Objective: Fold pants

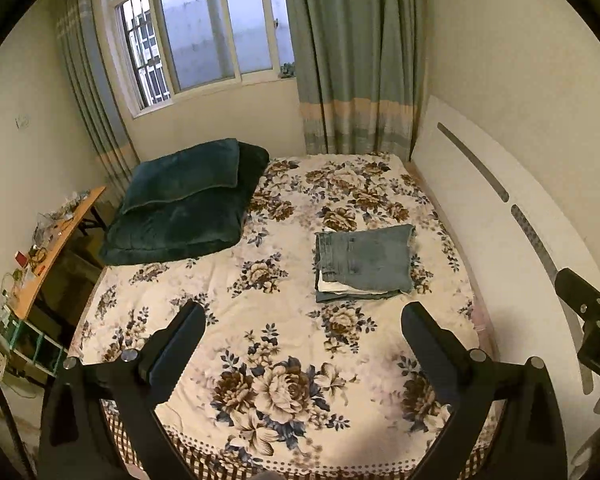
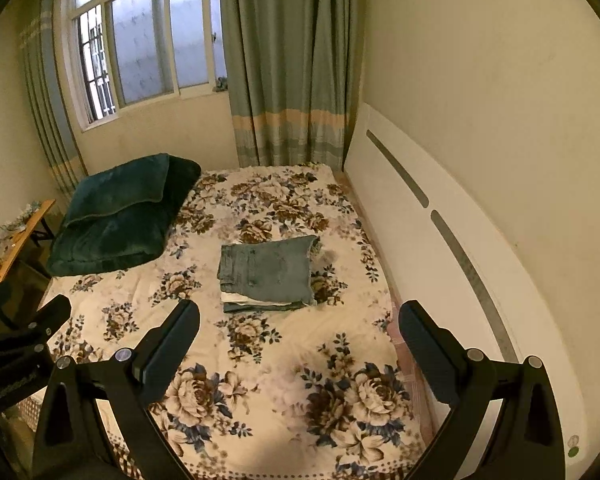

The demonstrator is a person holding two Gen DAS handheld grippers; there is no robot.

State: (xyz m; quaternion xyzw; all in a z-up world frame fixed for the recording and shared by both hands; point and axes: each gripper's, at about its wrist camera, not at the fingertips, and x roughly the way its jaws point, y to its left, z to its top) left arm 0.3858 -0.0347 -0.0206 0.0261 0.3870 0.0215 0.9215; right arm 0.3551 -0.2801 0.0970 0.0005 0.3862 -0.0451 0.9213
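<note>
Folded blue denim pants point(image 1: 366, 258) lie on top of a small stack of folded clothes on the floral bedspread point(image 1: 268, 320), towards the bed's right side. They also show in the right wrist view point(image 2: 266, 270). My left gripper point(image 1: 304, 316) is open and empty, held above the bed short of the stack. My right gripper point(image 2: 300, 316) is open and empty too, also short of the stack. The right gripper's body shows at the right edge of the left wrist view point(image 1: 592, 316).
Two dark green pillows point(image 1: 184, 204) lie at the bed's far left. A white headboard point(image 1: 500, 216) runs along the right wall. A cluttered wooden desk point(image 1: 48, 252) stands left of the bed. A window and green curtains point(image 1: 356, 60) are behind.
</note>
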